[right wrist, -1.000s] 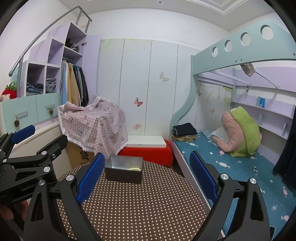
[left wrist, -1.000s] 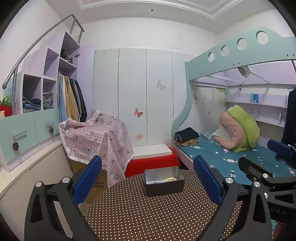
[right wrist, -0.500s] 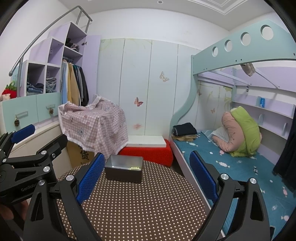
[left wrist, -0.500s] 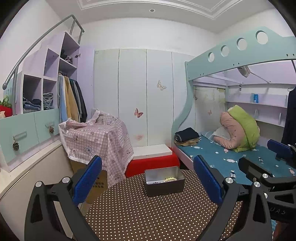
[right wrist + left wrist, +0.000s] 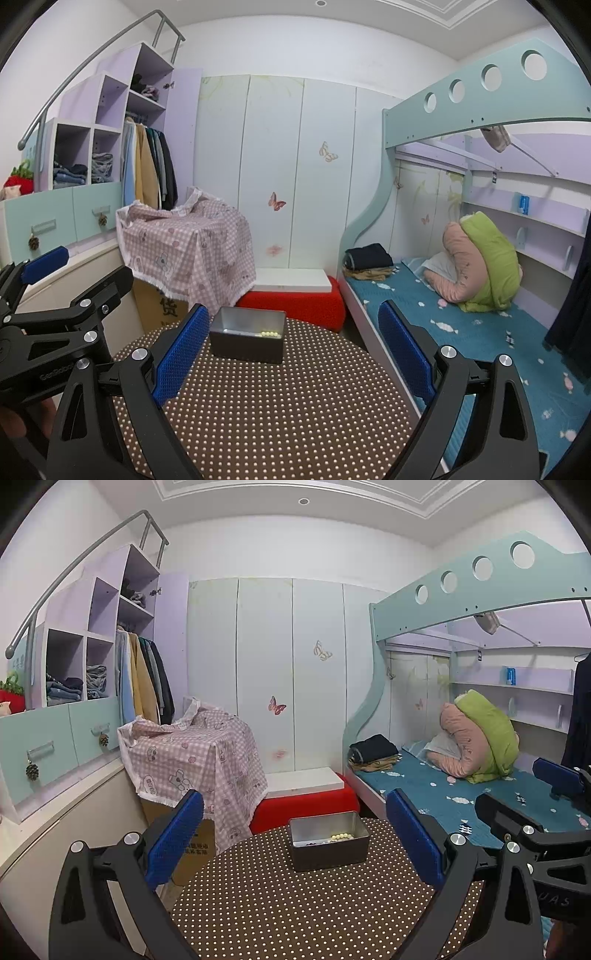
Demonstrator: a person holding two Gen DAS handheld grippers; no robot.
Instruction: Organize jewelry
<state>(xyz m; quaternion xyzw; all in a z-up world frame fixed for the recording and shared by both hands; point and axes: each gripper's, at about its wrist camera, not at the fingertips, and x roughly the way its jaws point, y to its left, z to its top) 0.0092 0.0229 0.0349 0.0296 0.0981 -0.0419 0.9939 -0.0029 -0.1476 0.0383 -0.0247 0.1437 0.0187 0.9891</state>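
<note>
A grey metal tin (image 5: 329, 841) stands at the far side of a round brown table with white dots (image 5: 295, 912). It holds a pale bead bracelet (image 5: 340, 836) and some darker pieces. The tin also shows in the right wrist view (image 5: 246, 335), with the beads (image 5: 270, 333) inside. My left gripper (image 5: 295, 834) is open and empty, held above the table short of the tin. My right gripper (image 5: 291, 350) is open and empty too, to the right of the left one. Each gripper shows at the edge of the other's view.
A box draped in pink checked cloth (image 5: 192, 753) and a red stool with a white top (image 5: 303, 797) stand beyond the table. A bunk bed with a teal sheet (image 5: 461, 794) is on the right. Shelves and drawers (image 5: 62, 716) line the left wall.
</note>
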